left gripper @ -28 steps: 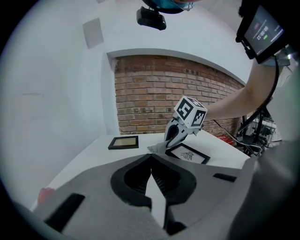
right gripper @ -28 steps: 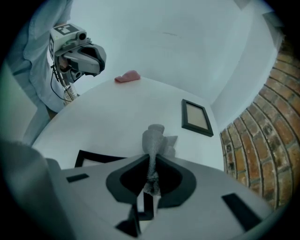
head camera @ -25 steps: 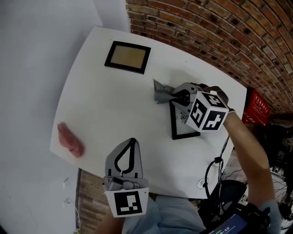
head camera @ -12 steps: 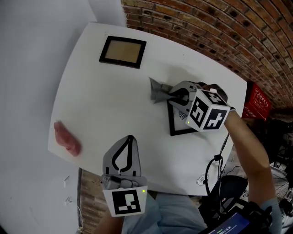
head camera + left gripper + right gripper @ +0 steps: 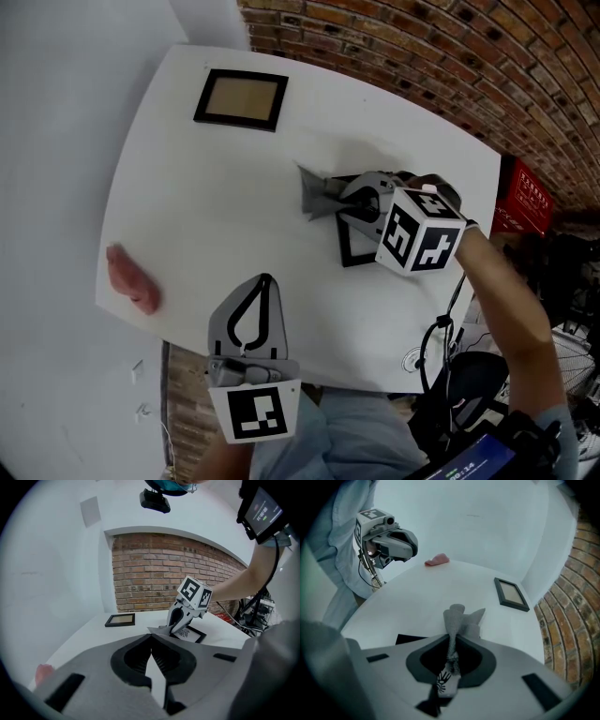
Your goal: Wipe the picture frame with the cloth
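Observation:
A grey cloth (image 5: 319,192) (image 5: 459,618) hangs from my right gripper (image 5: 349,199), which is shut on it. The gripper sits over a black picture frame (image 5: 352,246) with a white print, lying on the white table (image 5: 206,206); the cloth touches the frame's left end. In the left gripper view that frame (image 5: 190,633) lies under the right gripper (image 5: 174,625). My left gripper (image 5: 262,281) is shut and holds nothing, near the table's front edge. A second black frame (image 5: 241,98) (image 5: 512,594) (image 5: 120,619) with a tan picture lies at the far left corner.
A pink cloth (image 5: 131,277) (image 5: 437,560) lies at the table's left edge. A brick wall (image 5: 450,56) runs behind the table. A red box (image 5: 522,197) and cables (image 5: 441,347) are off the table's right side.
My right gripper has slid the grey cloth a little leftward across the black frame. The left gripper has stayed where it was.

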The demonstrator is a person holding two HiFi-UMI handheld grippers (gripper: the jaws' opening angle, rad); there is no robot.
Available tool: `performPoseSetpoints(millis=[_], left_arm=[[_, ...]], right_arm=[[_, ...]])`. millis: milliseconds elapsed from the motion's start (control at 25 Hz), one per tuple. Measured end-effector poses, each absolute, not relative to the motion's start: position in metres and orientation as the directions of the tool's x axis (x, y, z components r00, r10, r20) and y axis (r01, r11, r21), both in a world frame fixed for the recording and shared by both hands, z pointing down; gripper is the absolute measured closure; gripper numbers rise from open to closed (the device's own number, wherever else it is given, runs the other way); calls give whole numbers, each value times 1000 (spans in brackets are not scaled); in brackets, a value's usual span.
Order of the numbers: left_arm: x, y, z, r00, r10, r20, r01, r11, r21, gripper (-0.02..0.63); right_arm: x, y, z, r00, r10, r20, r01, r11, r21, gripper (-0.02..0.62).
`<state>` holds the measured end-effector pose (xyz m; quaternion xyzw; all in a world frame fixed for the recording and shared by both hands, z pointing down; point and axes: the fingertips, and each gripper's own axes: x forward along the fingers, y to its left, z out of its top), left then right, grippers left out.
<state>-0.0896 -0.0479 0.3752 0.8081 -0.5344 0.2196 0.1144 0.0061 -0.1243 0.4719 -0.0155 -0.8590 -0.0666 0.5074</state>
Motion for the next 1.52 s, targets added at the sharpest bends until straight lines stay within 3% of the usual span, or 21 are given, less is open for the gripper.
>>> performPoseSetpoints(millis=[1520], left_arm=[[-89, 0, 357, 365, -824, 432, -902, -428, -53, 597]], right_arm=[[7, -18, 474, -497, 18, 868, 67, 998, 18, 558]])
